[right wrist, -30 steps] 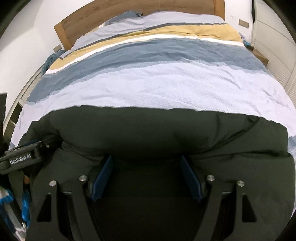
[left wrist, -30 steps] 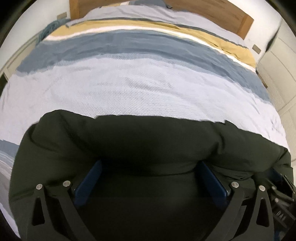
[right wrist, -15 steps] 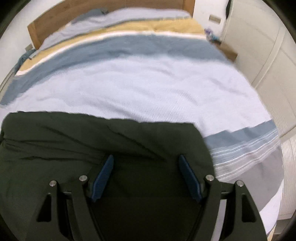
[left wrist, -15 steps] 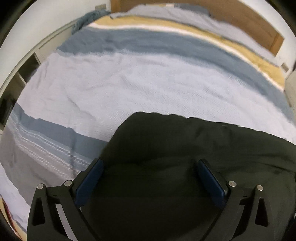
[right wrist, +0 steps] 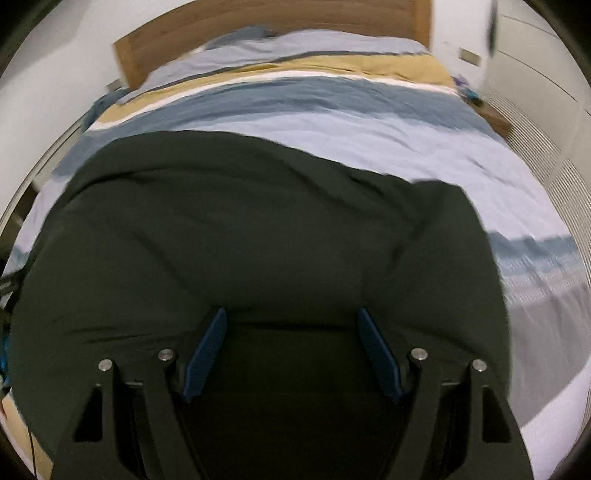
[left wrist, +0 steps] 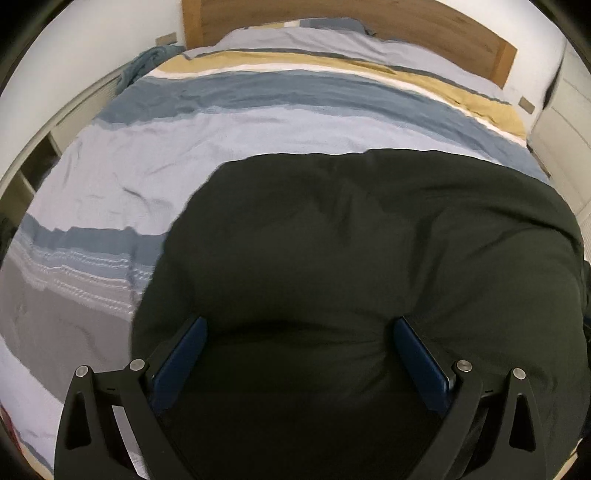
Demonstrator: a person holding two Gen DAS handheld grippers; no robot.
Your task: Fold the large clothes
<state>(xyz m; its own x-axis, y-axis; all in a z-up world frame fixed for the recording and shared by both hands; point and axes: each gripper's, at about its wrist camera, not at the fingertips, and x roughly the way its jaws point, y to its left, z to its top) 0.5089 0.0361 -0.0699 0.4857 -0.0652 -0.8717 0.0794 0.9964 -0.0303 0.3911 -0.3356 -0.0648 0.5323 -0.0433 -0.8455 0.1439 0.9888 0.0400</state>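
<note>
A thick dark green garment [left wrist: 369, 240] lies bunched on the striped duvet [left wrist: 147, 170] and fills the lower half of both views. My left gripper [left wrist: 299, 325] has its blue pads [left wrist: 184, 354] pressed into a puffy fold of it, with creases running to each pad. In the right wrist view the same garment [right wrist: 240, 229] bulges between the pads [right wrist: 207, 347] of my right gripper [right wrist: 291, 314], which grips another thick fold. The jaws of both stand wide around the padding. The garment's far edge lies across the pale blue stripe of the duvet [right wrist: 406, 136].
A wooden headboard [left wrist: 406, 26] stands at the far end of the bed. Open shelving [left wrist: 37, 162] runs along the left side. White wardrobe doors [right wrist: 535, 92] and a wooden nightstand [right wrist: 495, 118] are on the right. A grey band of duvet [left wrist: 55, 325] hangs at the foot.
Both grippers have carried the garment across the bed while keeping their hold. Its far edge now sits farther up the duvet. Neither gripper shows in the other's view any more.
</note>
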